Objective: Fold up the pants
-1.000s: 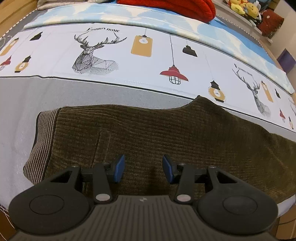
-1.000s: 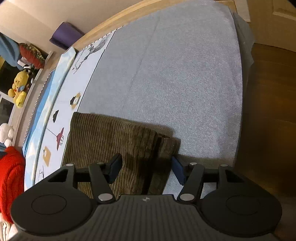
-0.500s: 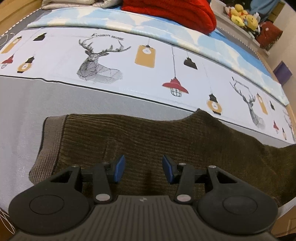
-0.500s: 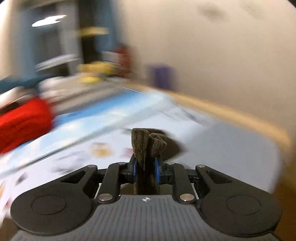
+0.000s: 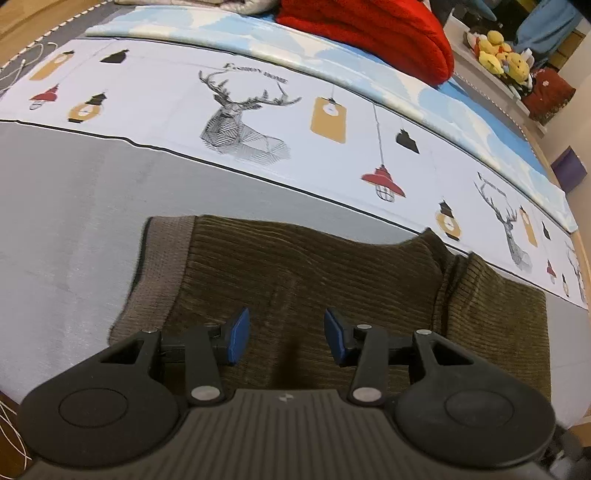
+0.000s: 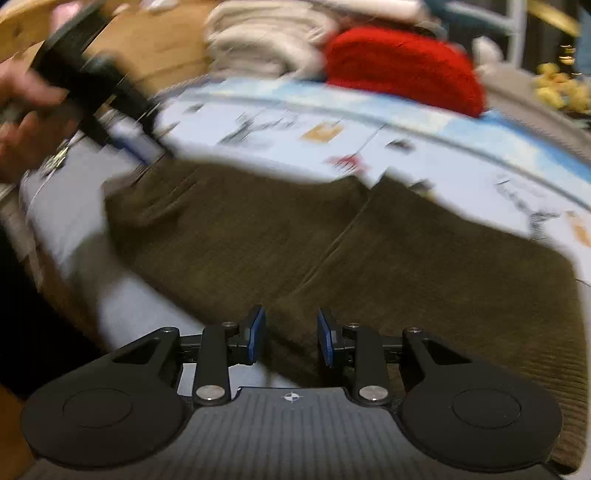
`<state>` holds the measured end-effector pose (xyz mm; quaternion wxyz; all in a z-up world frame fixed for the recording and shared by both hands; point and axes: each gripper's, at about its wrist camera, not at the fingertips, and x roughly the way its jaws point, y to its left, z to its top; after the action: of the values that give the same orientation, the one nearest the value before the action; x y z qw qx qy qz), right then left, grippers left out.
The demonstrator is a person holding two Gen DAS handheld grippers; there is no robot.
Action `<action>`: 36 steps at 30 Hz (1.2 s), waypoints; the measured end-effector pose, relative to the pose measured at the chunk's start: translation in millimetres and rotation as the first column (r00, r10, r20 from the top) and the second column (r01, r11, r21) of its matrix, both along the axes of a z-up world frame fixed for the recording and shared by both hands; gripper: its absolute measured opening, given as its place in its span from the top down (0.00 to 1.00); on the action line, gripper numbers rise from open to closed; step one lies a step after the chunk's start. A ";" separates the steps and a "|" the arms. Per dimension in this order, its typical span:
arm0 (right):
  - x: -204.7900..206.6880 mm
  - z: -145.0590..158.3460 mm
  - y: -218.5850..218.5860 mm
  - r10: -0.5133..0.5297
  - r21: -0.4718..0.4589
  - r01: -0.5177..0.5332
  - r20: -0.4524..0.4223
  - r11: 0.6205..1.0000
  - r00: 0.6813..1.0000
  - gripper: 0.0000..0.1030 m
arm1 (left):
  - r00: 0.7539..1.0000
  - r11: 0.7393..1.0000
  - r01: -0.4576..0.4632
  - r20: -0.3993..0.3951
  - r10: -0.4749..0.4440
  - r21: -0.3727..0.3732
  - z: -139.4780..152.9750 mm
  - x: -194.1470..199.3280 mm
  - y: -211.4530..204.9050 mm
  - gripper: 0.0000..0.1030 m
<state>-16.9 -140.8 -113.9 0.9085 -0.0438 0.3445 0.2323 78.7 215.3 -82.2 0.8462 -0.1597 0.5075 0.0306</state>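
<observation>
Brown corduroy pants (image 5: 314, 273) lie flat on the grey bed sheet (image 5: 66, 221), their ribbed waistband (image 5: 159, 266) to the left. The leg part is folded over, with its edge lying on the right part of the pants (image 5: 491, 314). My left gripper (image 5: 284, 338) is open and empty, low over the pants behind the waistband. In the blurred right wrist view the pants (image 6: 406, 266) fill the middle. My right gripper (image 6: 290, 338) is open and empty just above the folded edge. The left gripper (image 6: 107, 96) shows at the upper left there, held by a hand.
A white printed sheet with deer and lamps (image 5: 258, 122) lies beyond the pants. A red knit bundle (image 5: 369, 33) and pale folded blankets (image 6: 266, 40) sit at the back. Yellow plush toys (image 5: 498, 51) are on a shelf at the far right. White cords (image 5: 11, 435) hang at the bed's left edge.
My right gripper, shut on the pants' leg end half a second ago, carried it over toward the waistband and let go; it is now open. My left gripper stayed open and shifted right.
</observation>
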 end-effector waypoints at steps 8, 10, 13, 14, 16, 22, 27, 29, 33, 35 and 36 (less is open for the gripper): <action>18.3 -30.1 3.0 0.033 -0.045 -0.038 -0.107 0.998 0.994 0.67 | 1.000 1.000 0.005 -0.007 -0.005 0.006 -1.1 0.9 1.6 0.52; 20.5 -25.4 0.6 -0.002 -0.020 -0.001 -0.101 1.000 0.995 0.65 | 1.000 1.000 0.008 -0.006 -0.008 0.009 -0.9 1.6 0.1 0.52; 23.5 -24.0 0.2 0.046 -0.071 -0.057 -0.141 0.996 0.989 0.68 | 1.000 1.000 -0.002 -0.004 0.002 0.013 -0.7 2.0 0.3 0.51; 23.0 -15.1 -0.1 0.023 -0.073 -0.031 -0.102 0.997 0.994 0.67 | 1.000 1.000 -0.005 -0.005 0.005 0.014 -1.2 1.7 0.1 0.49; 24.1 9.6 -14.1 -0.052 -0.004 0.052 -0.057 0.999 0.997 0.65 | 1.000 1.000 0.002 -0.012 -0.002 0.021 -3.4 0.7 -1.0 0.48; 47.4 83.3 -80.6 -0.150 0.059 0.148 0.039 0.987 0.988 0.49 | 1.000 0.999 -0.007 -0.027 0.008 0.050 -7.1 -1.8 3.3 0.48; 66.3 87.9 -131.8 -0.161 -0.082 0.174 0.139 0.981 0.977 0.45 | 0.999 0.997 -0.004 -0.037 0.007 0.079 -8.5 -2.4 2.0 0.48; 72.8 70.7 -149.4 -0.208 -0.080 0.220 0.131 0.972 0.969 0.45 | 0.999 0.996 -0.006 -0.046 0.010 0.091 -10.0 -3.3 1.9 0.47; 84.9 49.2 -170.8 -0.342 -0.043 0.344 0.047 0.938 0.938 0.51 | 0.998 0.993 -0.007 -0.060 0.015 0.119 -13.2 -7.5 5.5 0.46; 86.1 56.8 -171.6 -0.364 0.007 0.365 0.110 0.931 0.925 0.50 | 0.998 0.994 -0.027 -0.057 0.034 0.107 -13.8 -12.1 11.9 0.46; 86.5 57.7 -171.3 -0.367 0.009 0.369 0.119 0.929 0.923 0.50 | 0.998 0.995 -0.051 -0.043 0.055 0.090 -12.1 -16.8 19.1 0.46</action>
<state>69.6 -312.2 -56.2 0.9545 0.0019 0.2937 0.0524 61.9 234.4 -94.3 0.8397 -0.1344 0.5202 0.0790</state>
